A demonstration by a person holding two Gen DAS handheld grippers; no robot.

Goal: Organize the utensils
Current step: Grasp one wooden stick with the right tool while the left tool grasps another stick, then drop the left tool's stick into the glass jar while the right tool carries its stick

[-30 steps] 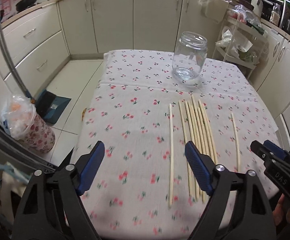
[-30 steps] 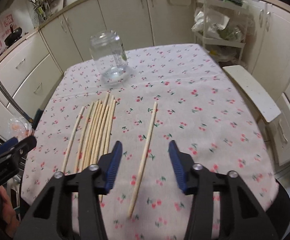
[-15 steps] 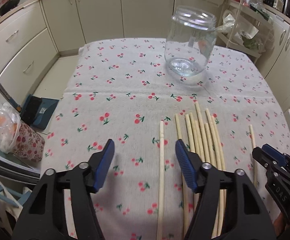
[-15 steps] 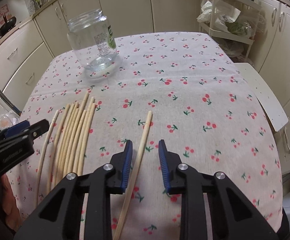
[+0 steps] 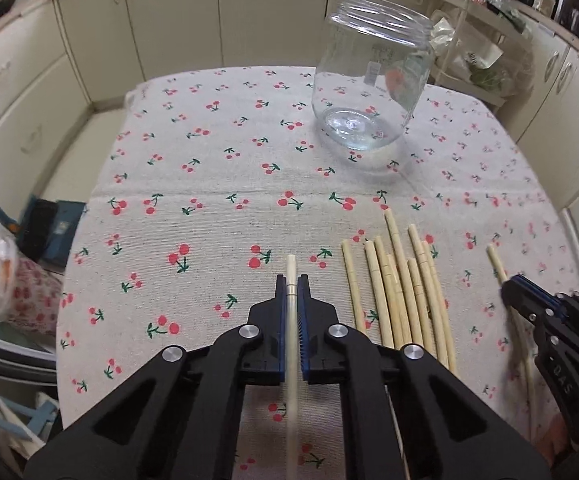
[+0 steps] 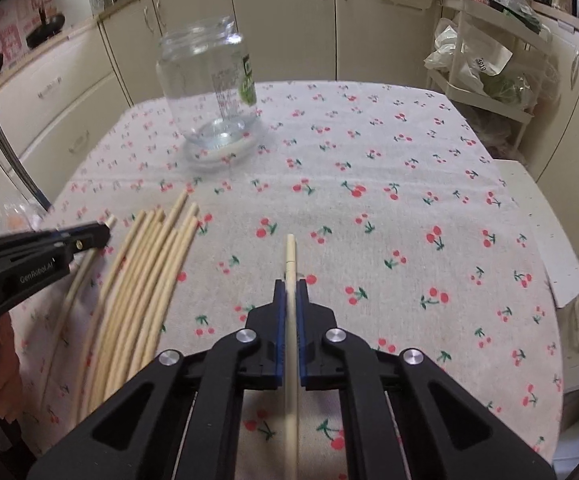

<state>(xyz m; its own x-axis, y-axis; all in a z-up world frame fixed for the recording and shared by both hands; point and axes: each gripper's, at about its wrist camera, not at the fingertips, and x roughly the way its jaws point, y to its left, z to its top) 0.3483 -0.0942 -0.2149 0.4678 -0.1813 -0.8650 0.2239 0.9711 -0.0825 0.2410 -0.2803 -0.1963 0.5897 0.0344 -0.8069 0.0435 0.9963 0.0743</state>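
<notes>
Two wrist fisheye views look steeply down, close over one cherry-print tablecloth (image 5: 217, 184), sharing the glass jar (image 6: 209, 88).

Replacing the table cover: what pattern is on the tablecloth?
Red cherries with green stems on the beige tablecloth, clearest in the right wrist view.

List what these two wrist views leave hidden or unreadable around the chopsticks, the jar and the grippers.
- Left wrist view: the near end of the chopstick clamped in the left gripper is hidden under the gripper body.
- Right wrist view: the same for the right gripper and its chopstick.
- Right wrist view: the jar label is blurred, unreadable.
- Both views: whether either chopstick is lifted off the tablecloth cannot be told.
</notes>
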